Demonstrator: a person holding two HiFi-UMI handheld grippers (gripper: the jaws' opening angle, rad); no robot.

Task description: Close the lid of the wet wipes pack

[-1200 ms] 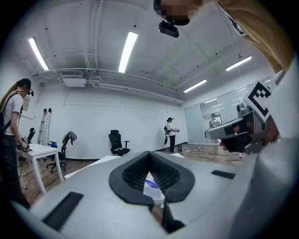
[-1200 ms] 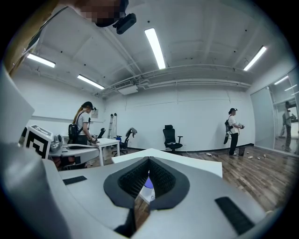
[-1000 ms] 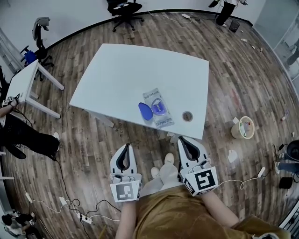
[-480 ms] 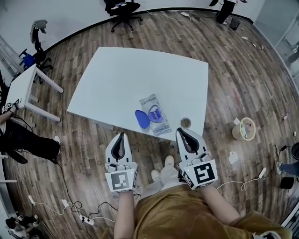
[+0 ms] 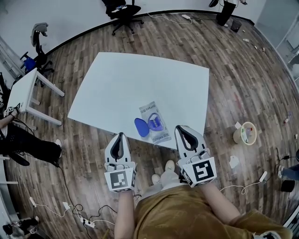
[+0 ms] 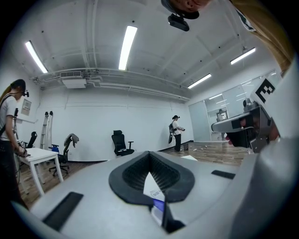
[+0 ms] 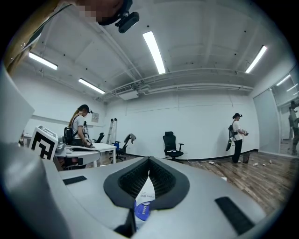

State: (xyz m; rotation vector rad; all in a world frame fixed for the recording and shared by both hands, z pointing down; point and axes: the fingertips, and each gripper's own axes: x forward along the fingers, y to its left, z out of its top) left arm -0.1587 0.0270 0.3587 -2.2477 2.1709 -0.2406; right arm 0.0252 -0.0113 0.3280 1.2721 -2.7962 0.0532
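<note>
The wet wipes pack (image 5: 154,122) lies flat near the front edge of the white table (image 5: 140,79). Its blue lid (image 5: 141,127) is flipped open to the pack's left. My left gripper (image 5: 120,135) hovers just off the table's front edge, below and left of the lid, shut and holding nothing. Right of the pack, my right gripper (image 5: 179,128) reaches the table's front edge, also shut and holding nothing. In the left gripper view the pack (image 6: 153,188) shows through the loop of the left gripper (image 6: 149,153). In the right gripper view the pack (image 7: 146,192) shows below the right gripper (image 7: 149,159).
A small white side table (image 5: 25,88) stands to the left with a seated person (image 5: 21,140) near it. Office chairs (image 5: 124,11) stand along the far wall. A bucket (image 5: 245,133) and cables lie on the wooden floor to the right. A person (image 7: 236,130) stands far off.
The table and pack have drawn closer to both grippers. The grippers now sit at the table's front edge. A small round object right of the pack is now hidden behind the right gripper.
</note>
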